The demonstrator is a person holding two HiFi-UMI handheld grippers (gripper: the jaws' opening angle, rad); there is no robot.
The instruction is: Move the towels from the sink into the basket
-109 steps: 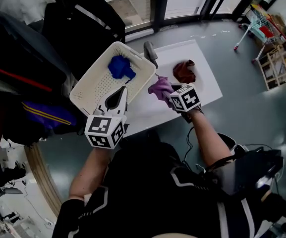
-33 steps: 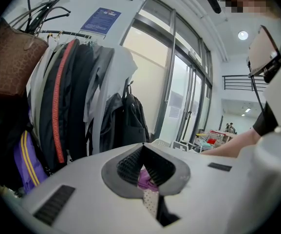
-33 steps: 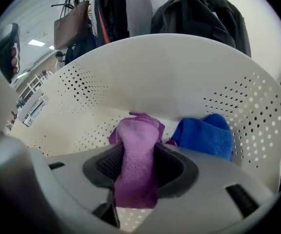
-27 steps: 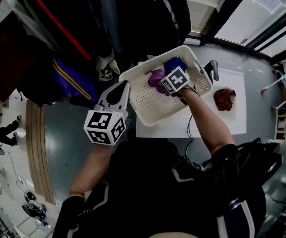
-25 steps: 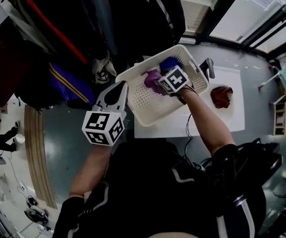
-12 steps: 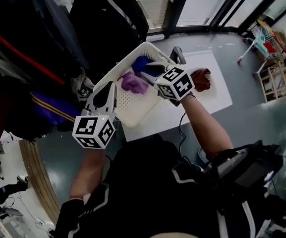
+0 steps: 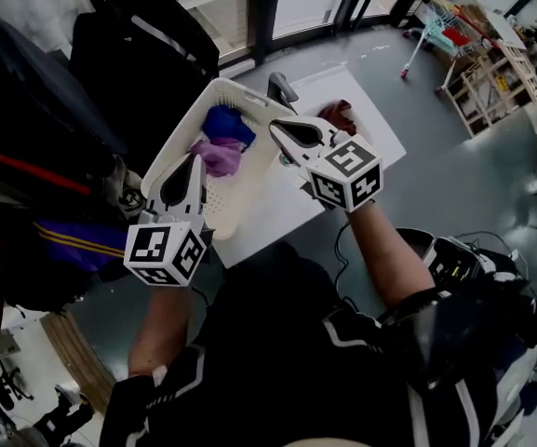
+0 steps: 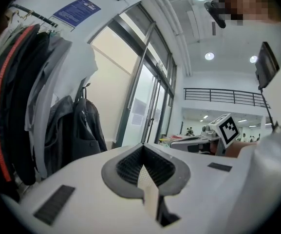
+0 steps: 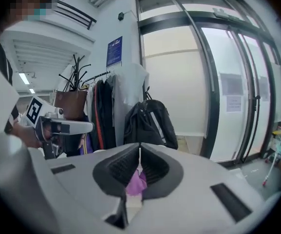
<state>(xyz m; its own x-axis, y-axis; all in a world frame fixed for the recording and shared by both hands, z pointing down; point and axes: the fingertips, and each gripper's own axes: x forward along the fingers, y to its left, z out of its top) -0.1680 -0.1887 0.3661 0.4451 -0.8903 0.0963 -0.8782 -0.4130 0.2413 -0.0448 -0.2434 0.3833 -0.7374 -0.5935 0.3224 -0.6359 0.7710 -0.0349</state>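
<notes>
Closest to the person, the left gripper (image 7: 194,160) is held up at the near left side of the basket (image 7: 179,134), its jaws pressed together with nothing in them, much as it was a second ago. The right gripper (image 7: 276,127) has changed more. A second ago it was low inside the basket with the purple towel (image 7: 217,156) at its tips, and now it is raised above the basket's right edge and points across it. Its jaws have just been closing and now meet at the tips with no cloth caught between them. Its own view shows only a patch of purple lower down through the gap behind the tips. The purple towel lies loose on the basket floor, below and to the left of the right gripper's tips and just beyond the left gripper's tips, touching neither. The blue towel (image 7: 226,124) lies against it on the far side, where it already lay a few seconds ago when the purple one was still held over the sink (image 7: 277,203). Beyond the right gripper, the maroon towel (image 7: 339,115) still lies in the sink, partly behind the gripper's body and apart from its tips. The faucet (image 7: 280,87) stands between the basket and that towel, and a black backpack (image 7: 147,26) sits beyond the basket.
</notes>
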